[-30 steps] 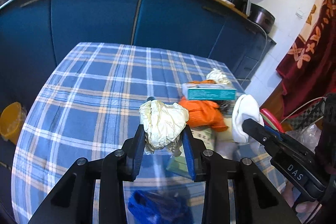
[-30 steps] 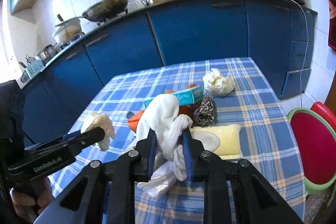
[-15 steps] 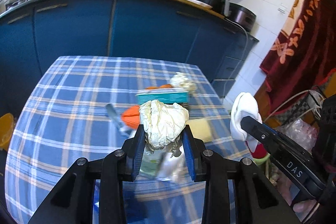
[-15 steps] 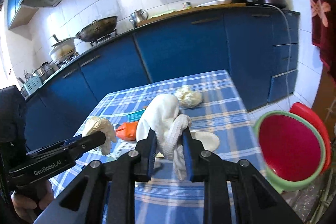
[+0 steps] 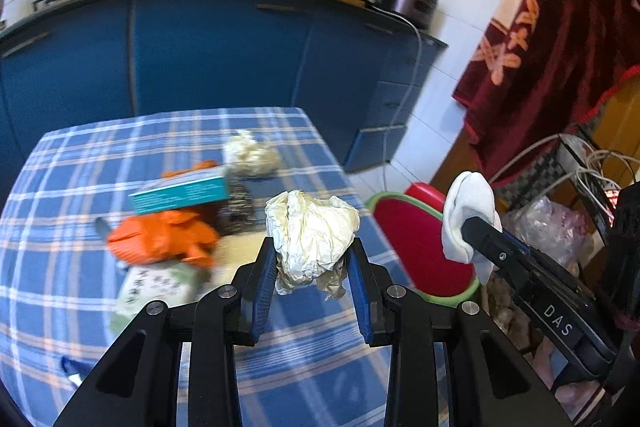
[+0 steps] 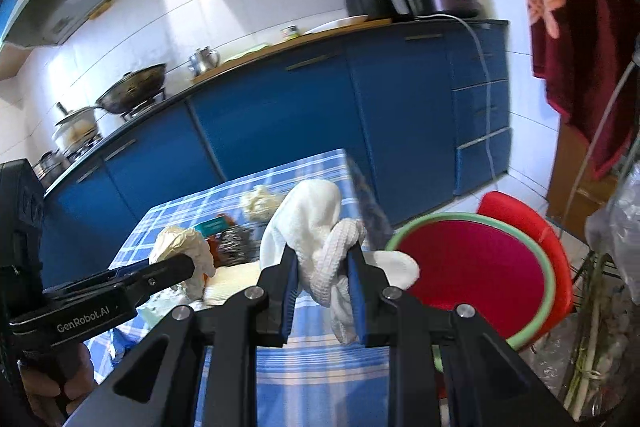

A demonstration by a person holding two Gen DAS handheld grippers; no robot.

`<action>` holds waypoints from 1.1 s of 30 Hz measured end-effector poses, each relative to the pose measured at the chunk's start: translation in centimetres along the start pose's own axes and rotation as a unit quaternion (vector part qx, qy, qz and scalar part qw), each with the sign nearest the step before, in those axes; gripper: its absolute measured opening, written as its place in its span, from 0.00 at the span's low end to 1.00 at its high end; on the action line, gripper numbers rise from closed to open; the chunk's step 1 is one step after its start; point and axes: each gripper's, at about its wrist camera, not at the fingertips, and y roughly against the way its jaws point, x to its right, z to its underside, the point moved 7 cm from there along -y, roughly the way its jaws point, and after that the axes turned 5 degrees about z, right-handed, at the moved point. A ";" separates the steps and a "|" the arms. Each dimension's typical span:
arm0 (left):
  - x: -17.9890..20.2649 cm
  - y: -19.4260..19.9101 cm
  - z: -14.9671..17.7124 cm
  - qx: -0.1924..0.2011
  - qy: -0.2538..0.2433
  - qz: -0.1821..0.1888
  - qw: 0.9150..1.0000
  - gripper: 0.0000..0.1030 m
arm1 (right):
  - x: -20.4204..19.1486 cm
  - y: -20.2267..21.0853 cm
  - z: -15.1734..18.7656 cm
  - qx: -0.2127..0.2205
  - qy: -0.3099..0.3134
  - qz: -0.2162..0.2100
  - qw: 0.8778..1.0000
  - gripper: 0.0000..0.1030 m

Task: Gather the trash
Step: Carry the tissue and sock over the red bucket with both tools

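Observation:
My left gripper (image 5: 312,259) is shut on a crumpled cream paper ball (image 5: 312,231), held above the right part of the checked table (image 5: 80,307). My right gripper (image 6: 322,267) is shut on a white knotted cloth (image 6: 320,223), held near the table's right edge beside a red bin with a green rim (image 6: 472,267). The bin also shows in the left wrist view (image 5: 420,247). On the table lie an orange glove (image 5: 164,235), a teal box (image 5: 180,189), a steel scourer (image 5: 240,203), another paper ball (image 5: 248,155) and a yellow sponge (image 6: 232,283).
Blue kitchen cabinets (image 5: 220,47) run behind the table. A red stool (image 6: 520,215) stands behind the bin. A wire rack with plastic bags (image 5: 560,219) is at the right. A printed packet (image 5: 156,287) and a blue wrapper (image 5: 72,371) lie near the table's front.
Both grippers have swung to the right with their loads still held. The table's items have slid left in view and the red bin has come closer.

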 end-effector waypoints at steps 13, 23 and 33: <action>6.0 -6.0 -0.4 -0.040 -0.046 0.034 0.998 0.34 | 7.1 -0.9 0.5 -0.006 -0.045 0.051 0.998 0.25; 8.7 -10.2 0.1 -0.074 -0.071 0.033 0.994 0.34 | 11.0 -2.7 1.9 -0.029 -0.070 0.078 0.994 0.25; 9.9 -13.9 0.7 -0.103 -0.081 0.033 0.991 0.34 | 13.6 -4.8 3.3 -0.057 -0.089 0.095 0.990 0.25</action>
